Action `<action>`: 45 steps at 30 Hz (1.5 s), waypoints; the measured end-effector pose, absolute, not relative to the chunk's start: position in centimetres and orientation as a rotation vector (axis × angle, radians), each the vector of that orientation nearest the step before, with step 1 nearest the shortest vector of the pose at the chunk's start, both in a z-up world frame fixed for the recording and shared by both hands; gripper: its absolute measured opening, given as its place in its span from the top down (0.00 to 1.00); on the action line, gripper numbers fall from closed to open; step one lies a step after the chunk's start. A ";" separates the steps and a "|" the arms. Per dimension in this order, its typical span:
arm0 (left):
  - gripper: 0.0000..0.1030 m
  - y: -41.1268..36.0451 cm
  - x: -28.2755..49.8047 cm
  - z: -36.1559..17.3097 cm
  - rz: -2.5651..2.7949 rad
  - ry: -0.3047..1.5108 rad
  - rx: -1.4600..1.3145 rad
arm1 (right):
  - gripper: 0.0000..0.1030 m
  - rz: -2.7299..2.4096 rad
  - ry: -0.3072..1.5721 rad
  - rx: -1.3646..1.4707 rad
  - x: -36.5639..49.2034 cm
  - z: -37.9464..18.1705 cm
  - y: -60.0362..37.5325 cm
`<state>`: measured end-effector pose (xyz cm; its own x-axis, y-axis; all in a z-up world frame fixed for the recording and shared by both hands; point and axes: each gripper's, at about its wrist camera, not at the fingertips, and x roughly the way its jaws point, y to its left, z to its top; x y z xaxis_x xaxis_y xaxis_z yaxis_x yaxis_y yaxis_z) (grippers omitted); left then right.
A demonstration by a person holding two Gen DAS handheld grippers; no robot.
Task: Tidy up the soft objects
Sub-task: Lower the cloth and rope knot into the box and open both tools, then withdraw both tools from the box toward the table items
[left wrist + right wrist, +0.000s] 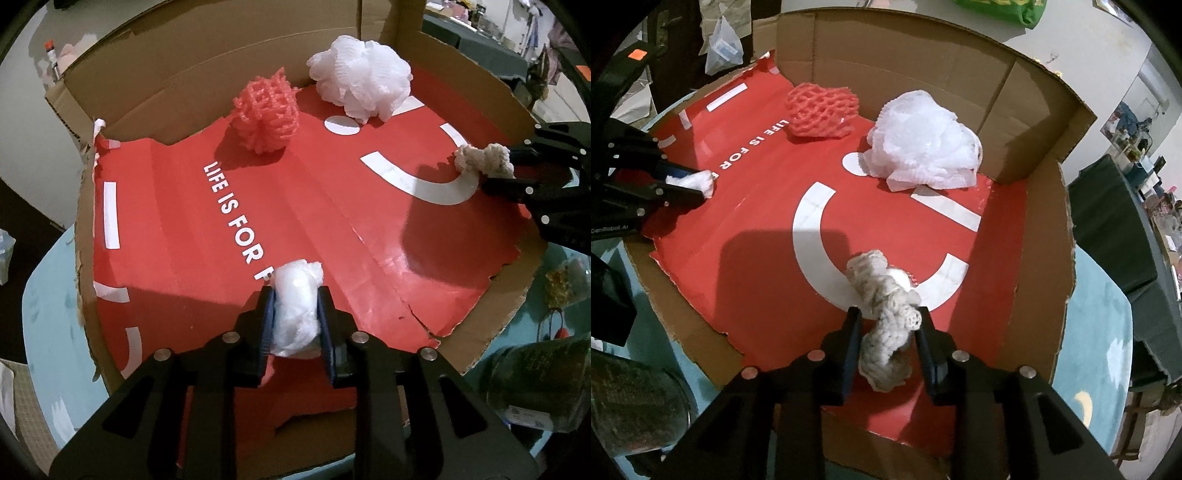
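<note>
Here my left gripper pinches a white wad; my right gripper stands spread around a beige knitted piece, over the red cardboard.

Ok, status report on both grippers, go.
Left gripper shut on white wad. Right gripper open around beige knit bundle. Nothing in the way.

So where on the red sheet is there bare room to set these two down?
The red sheet is bare around its white lettering, between the left tool and the pink foam net. It is crowded at the back wall, by the net and the white mesh pouf.
</note>
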<state>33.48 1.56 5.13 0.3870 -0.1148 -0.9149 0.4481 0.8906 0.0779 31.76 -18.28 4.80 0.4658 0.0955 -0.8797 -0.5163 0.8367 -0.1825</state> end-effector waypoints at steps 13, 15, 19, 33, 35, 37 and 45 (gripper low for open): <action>0.35 1.0 32.9 6.9 -0.408 1.064 0.318 | 0.52 0.405 0.994 -0.455 31.4 6.1 -18.2; 0.35 1.0 32.4 7.8 -0.406 1.038 0.312 | 0.46 0.406 0.980 -0.444 31.2 6.9 -18.3; 0.35 1.1 30.8 9.7 -0.428 0.995 0.253 | 0.39 0.405 0.939 -0.405 30.3 8.9 -19.0; 0.14 0.7 18.2 19.1 -0.451 0.618 0.101 | 0.03 0.431 0.685 -0.246 20.4 18.4 -20.9; 0.13 0.6 16.6 19.6 -0.431 0.573 0.091 | 0.00 0.437 0.648 -0.231 18.7 19.2 -21.1; 0.11 0.7 14.7 20.1 -0.409 0.527 0.075 | 0.00 0.437 0.607 -0.215 16.7 19.9 -21.3; 0.07 1.1 8.2 19.8 -0.368 0.418 -0.020 | 0.00 0.389 0.497 -0.163 9.7 20.5 -22.3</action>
<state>8.16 1.10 19.84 0.8487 -0.3533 -0.3935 0.3452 0.9338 -0.0939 9.66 -22.30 20.51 0.8076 0.3228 -0.4935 -0.4011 0.9142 -0.0584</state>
